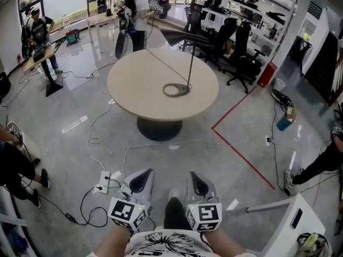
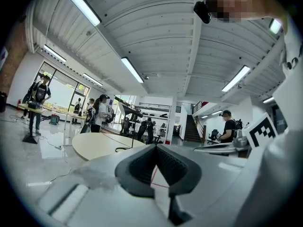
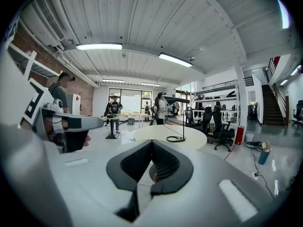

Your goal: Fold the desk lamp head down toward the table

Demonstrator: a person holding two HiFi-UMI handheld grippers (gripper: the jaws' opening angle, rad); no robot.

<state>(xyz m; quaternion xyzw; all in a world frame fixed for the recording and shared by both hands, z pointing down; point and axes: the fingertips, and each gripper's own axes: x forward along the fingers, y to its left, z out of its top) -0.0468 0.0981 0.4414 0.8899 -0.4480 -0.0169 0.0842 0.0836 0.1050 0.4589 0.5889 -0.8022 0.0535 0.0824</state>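
The desk lamp (image 1: 191, 58) stands on the round beige table (image 1: 139, 90) far ahead of me. It has a ring base (image 1: 176, 90), a thin upright pole and a dark flat head (image 1: 179, 34) held level at the top. My left gripper (image 1: 141, 181) and right gripper (image 1: 198, 183) hang low near my body, well short of the table, both shut and holding nothing. In the left gripper view the table (image 2: 99, 144) and lamp (image 2: 129, 111) lie beyond my left gripper (image 2: 155, 149). From the right gripper view, the lamp (image 3: 177, 100) stands past my right gripper (image 3: 152, 144).
A thin cord (image 1: 161, 60) runs from the lamp across the table. On the floor lie cables and a power strip (image 1: 104, 182), and a red tape line (image 1: 244, 162). Office chairs (image 1: 238, 47) stand behind the table, a white desk (image 1: 289, 218) at lower right, and people around the room.
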